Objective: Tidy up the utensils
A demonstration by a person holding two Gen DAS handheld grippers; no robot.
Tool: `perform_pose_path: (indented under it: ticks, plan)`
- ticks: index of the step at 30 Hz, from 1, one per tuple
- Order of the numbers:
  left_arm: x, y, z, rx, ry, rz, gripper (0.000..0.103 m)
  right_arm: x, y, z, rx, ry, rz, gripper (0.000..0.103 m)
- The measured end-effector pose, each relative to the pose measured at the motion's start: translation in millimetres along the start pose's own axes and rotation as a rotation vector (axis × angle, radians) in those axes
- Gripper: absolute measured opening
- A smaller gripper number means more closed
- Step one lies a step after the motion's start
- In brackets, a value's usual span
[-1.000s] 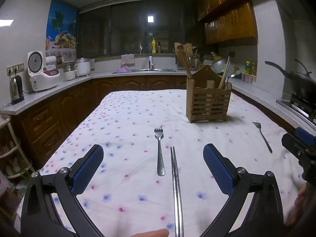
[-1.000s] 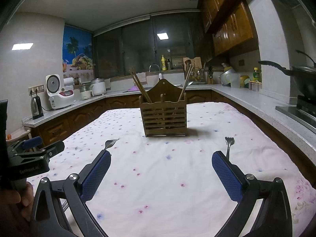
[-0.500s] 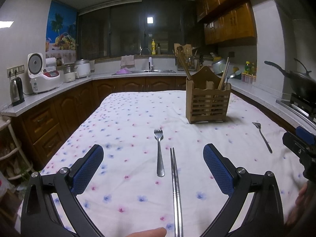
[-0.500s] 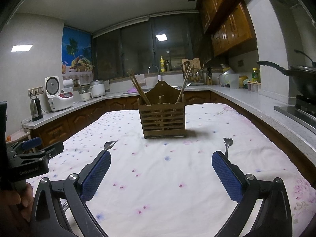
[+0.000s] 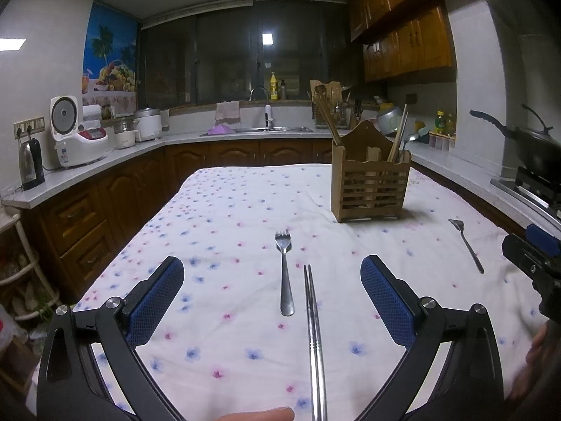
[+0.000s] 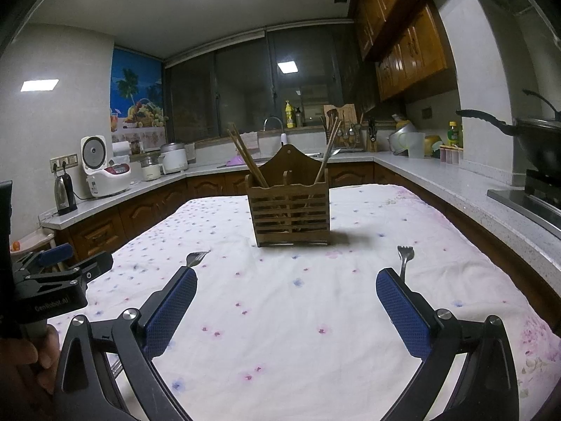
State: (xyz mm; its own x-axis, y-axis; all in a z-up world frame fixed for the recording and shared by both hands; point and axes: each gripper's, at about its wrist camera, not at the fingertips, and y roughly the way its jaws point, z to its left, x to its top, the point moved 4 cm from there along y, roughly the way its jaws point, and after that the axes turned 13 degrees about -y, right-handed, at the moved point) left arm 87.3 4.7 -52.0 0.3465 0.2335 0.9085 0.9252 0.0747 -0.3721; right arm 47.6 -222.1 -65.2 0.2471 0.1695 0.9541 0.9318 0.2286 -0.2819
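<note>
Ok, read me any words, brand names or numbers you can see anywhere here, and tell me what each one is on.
"CenRobot.AI": white lettering on the black body of the left gripper, seen in the right wrist view; last letters faint.
Rice cooker panel: markings too small to read.
Yellow bottle by the window: label too blurred.
Poster: no legible text.
</note>
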Motion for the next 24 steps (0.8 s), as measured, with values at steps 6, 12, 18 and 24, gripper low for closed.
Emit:
perform_pose_path:
  ticks: [6,12,18,24]
  plan:
    - [-0.1,-0.7,-0.3,0.002,-0.001,-0.002,0.103,0.3,0.0,-0.1,-0.001,0.000,-0.001,0.103]
    - [-0.1,-1.2,-0.3,-0.001,0.000,0.000,0.103,-0.2,0.1,0.0,0.000,0.001,0.001,0.103]
    - [1.5,-2.2,0.5,0.001,0.001,-0.002,0.103,-0.1,0.0,0.2,-0.001,0.000,0.000,0.103]
    - [0.1,-1.6,0.3,0.001,0.005,-0.001,0.103,0.1,-0.1,0.4,-0.001,0.000,0.000,0.103]
